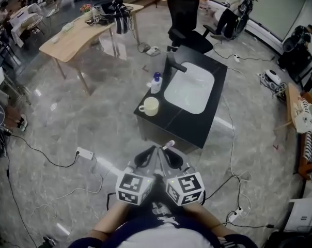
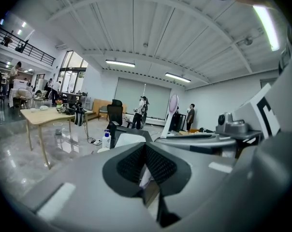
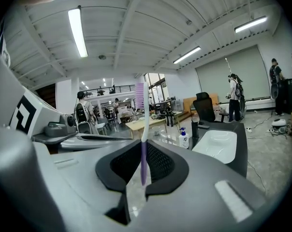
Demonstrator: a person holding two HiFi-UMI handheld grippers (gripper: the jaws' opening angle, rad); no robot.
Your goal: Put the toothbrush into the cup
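The cream cup point(image 1: 150, 106) stands on the near left corner of a black counter point(image 1: 197, 128), beside its white sink point(image 1: 189, 87). Both grippers are held close to the person's body, well short of the counter. My right gripper point(image 1: 171, 158) is shut on a toothbrush point(image 1: 169, 145) with a purple handle and white neck; it stands upright between the pads point(image 3: 143, 129), bristles up. My left gripper point(image 1: 147, 158) sits right beside it, shut with nothing held point(image 2: 145, 149). In the left gripper view the brush head point(image 2: 173, 105) rises at the right, and the cup point(image 2: 103, 150) peeks over the jaws.
A white pump bottle point(image 1: 156, 82) stands just behind the cup, with a black faucet point(image 1: 174, 63) further back. A black office chair point(image 1: 187, 19) is beyond the counter, and a wooden table point(image 1: 78, 35) at far left. Cables and a power strip point(image 1: 84, 153) lie on the floor.
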